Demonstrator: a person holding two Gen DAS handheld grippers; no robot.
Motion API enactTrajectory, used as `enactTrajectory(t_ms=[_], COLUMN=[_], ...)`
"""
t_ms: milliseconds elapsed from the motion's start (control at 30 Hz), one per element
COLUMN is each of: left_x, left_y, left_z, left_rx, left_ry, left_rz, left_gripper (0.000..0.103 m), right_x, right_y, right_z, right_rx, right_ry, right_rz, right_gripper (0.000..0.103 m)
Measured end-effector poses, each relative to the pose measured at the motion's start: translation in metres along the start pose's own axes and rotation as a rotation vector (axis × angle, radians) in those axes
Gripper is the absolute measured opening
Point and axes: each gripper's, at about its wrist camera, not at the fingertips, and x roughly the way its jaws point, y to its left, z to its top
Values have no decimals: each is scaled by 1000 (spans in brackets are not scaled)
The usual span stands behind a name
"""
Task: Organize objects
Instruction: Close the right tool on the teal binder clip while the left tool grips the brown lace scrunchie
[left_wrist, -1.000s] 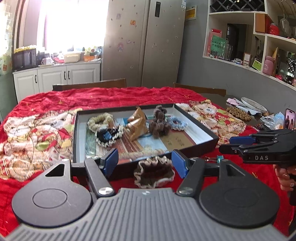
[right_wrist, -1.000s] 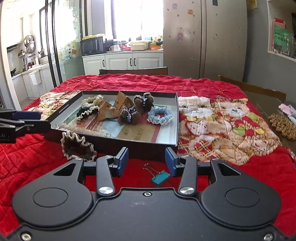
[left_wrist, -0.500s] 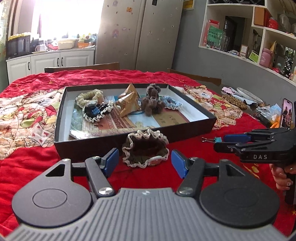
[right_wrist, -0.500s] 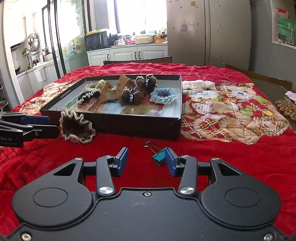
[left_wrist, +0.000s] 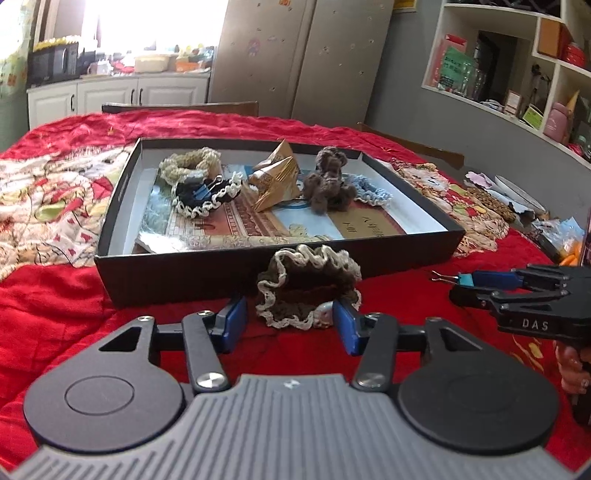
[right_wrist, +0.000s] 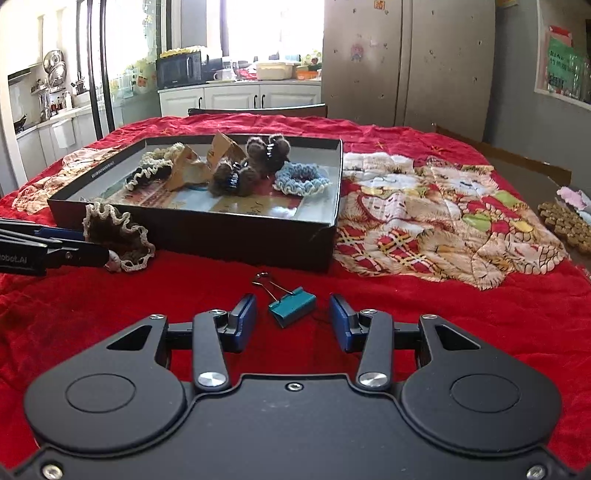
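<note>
A brown scrunchie (left_wrist: 308, 291) with cream lace trim lies on the red cloth just in front of the black box (left_wrist: 280, 266). My left gripper (left_wrist: 290, 321) straddles it low over the table. Its jaws are closing and the left pad still stands clear of the lace, so there is no grip. A teal binder clip (right_wrist: 293, 304) lies flat on the cloth between the blue pads of my right gripper (right_wrist: 291, 321), which is open and does not touch it. In the right wrist view the left gripper (right_wrist: 92, 243) reaches in beside the scrunchie (right_wrist: 118, 236).
The black box (right_wrist: 221, 236) holds cream, black, brown and blue scrunchies (right_wrist: 301, 179), a blue clip and folded gold paper (left_wrist: 275, 181). A bead mat (left_wrist: 487, 197), a plate and a phone (left_wrist: 585, 236) sit at the table's right side. A hand (left_wrist: 570, 365) holds the right gripper (left_wrist: 465, 287).
Both grippers have sunk toward the cloth. The left jaws have narrowed around the brown scrunchie. The teal clip now lies between the right pads rather than ahead of them.
</note>
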Motion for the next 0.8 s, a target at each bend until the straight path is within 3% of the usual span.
enactTrajectory(t_ms=[133,233,300,400,500,800], left_x=[5,7,7,7,5,-4], left_y=[0,-3,-4,-5,-7,-9], left_z=[2,3,3,3,3,0], left_rx=[-25,-25,-28,-31,-23,-15], left_ry=[6,11,11,10,2,-7], left_rz=[5,2,-1,-12,-2,-12], left_gripper=[52,46,37,22,14,10], right_x=[2,3,3,3,2,-6], right_y=[-2,-2,-3,-4,-4,-2], right_z=[0,0,0,0,0,1], right_rx=[4,5,7,16,18,33], right_ry=[4,3,1,-2,-6,-19], right_rz=[10,13,16,20,21,46], right_gripper=[41,35,28,27,26,26])
